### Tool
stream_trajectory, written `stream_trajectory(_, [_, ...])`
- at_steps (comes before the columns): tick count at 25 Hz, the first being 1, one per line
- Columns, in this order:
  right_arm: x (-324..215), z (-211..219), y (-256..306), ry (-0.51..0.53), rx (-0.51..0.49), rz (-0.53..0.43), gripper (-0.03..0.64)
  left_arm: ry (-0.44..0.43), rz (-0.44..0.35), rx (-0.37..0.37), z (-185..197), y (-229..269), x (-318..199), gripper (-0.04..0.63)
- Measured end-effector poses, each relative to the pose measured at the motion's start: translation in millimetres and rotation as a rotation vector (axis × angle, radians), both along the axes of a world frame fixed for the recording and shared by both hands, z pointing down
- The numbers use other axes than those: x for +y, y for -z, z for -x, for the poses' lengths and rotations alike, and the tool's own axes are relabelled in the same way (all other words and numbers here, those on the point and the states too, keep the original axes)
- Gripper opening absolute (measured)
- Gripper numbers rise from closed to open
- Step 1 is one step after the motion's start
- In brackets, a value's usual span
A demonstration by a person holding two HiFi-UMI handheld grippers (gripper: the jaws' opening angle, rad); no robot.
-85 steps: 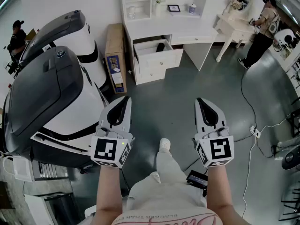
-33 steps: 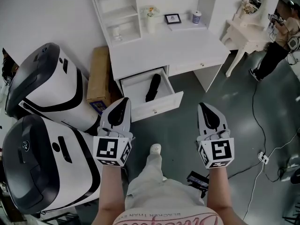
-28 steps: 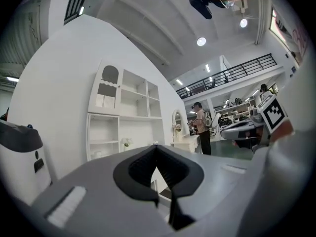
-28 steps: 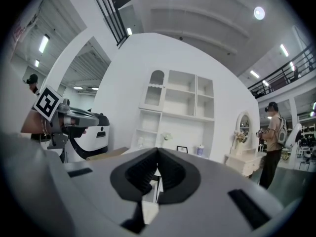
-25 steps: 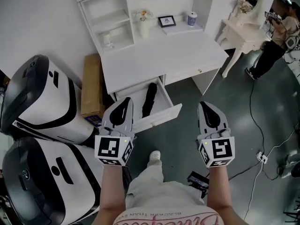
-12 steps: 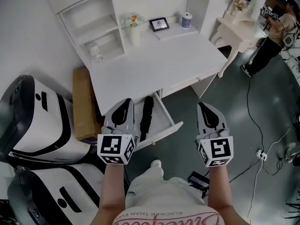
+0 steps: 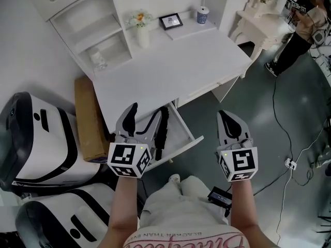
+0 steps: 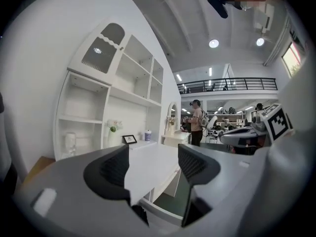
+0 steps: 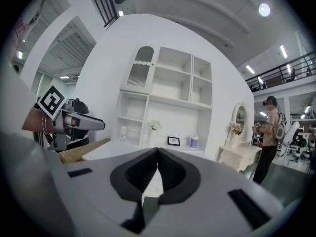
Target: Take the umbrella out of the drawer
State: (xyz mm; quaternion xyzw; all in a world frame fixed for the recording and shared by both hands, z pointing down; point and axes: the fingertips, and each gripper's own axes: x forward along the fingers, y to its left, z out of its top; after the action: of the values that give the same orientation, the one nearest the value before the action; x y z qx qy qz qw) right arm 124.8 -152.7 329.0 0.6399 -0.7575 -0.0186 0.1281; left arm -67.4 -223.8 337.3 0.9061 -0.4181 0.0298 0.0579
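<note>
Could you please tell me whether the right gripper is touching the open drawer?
Apart. In the head view, a strip of bare floor shows between the right gripper and the drawer; the right gripper view shows its jaws together on nothing.

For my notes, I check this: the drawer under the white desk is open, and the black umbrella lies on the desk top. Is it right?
No. The umbrella lies inside the open drawer, not on the desk top, as the head view shows.
</note>
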Motion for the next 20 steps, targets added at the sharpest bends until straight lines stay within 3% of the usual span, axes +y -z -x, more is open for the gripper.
stream_trajectory(2, [-3.4, -2.9, -3.4, -0.005, -0.006, 0.009, 0.008, 0.003, 0.01, -0.018, -2.8, -5.6, -4.5, 0.312])
stream_trajectory(12, [-24.1, -16.0, -45.0, 0.012, -0.064, 0.099, 0.008, 0.024, 0.106, -0.126, -20.7, -51.8, -19.3, 0.311])
stream_trajectory(20, [-37.7, -26.0, -90.1, 0.042, -0.08, 0.203, 0.008, 0.06, 0.26, -0.16, -23.8, -110.7, -28.8, 0.311])
